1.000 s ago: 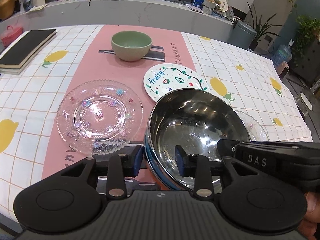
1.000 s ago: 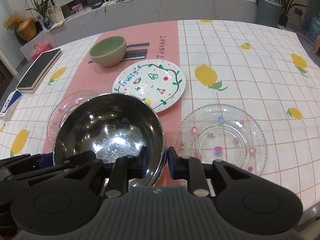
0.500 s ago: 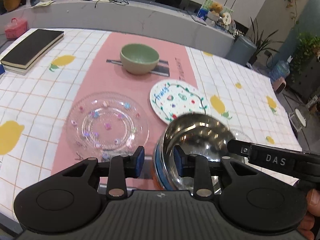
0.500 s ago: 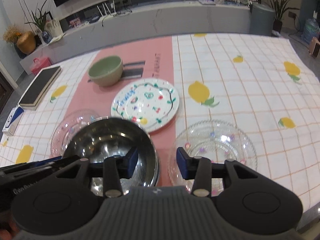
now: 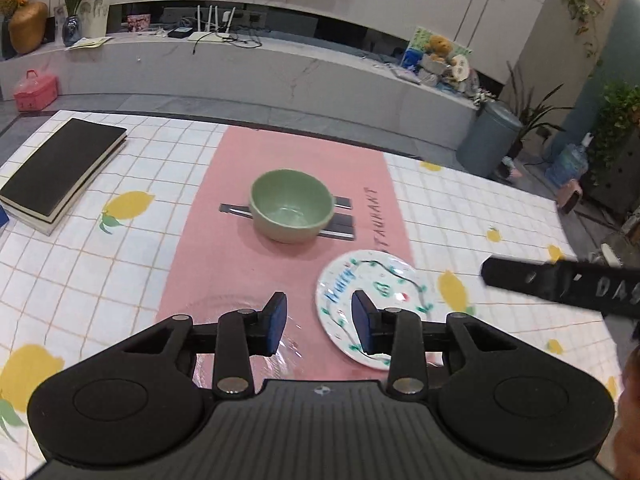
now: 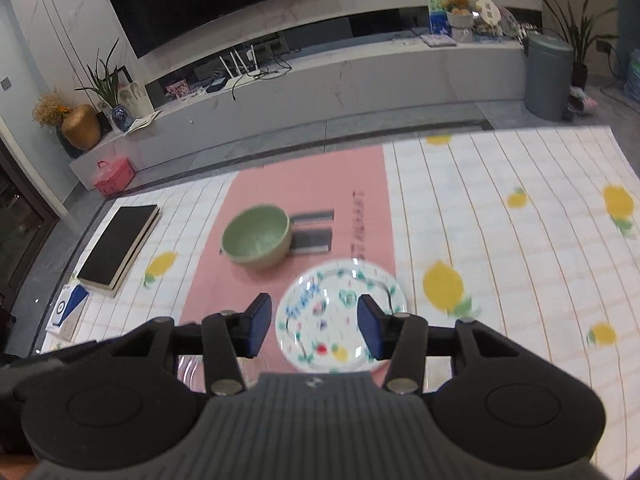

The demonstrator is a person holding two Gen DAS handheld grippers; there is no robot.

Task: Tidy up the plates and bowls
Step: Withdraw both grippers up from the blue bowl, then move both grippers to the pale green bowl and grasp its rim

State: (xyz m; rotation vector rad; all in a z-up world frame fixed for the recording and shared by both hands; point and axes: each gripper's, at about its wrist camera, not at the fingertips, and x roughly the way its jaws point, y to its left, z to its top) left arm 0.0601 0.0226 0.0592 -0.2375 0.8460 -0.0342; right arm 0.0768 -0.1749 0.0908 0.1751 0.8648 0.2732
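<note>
A green bowl [image 5: 291, 210] [image 6: 256, 238] stands upright on the pink runner at the far middle of the table. Nearer lies a white painted plate [image 5: 340, 288] [image 6: 340, 316]. A clear glass plate [image 5: 224, 306] shows only as a sliver behind my left gripper. My left gripper [image 5: 319, 324] hovers above the table, its jaws opening with nothing between them. My right gripper [image 6: 314, 330] hangs over the painted plate, jaws also opening and empty; one of its fingers [image 5: 560, 286] crosses the left wrist view at the right. The steel bowl is out of view.
A black book [image 5: 60, 168] [image 6: 116, 246] lies at the table's far left, with a blue box [image 6: 68, 308] nearer along that edge. The lemon-print cloth [image 6: 520, 260] covers the right side. A pink case [image 6: 112, 178] and a grey bin [image 6: 548, 76] stand on the floor beyond.
Both grippers rose and drew back from the steel bowl, which dropped out of both views. The right jaws spread wider, off the bowl's rim. The left jaws now hold nothing.
</note>
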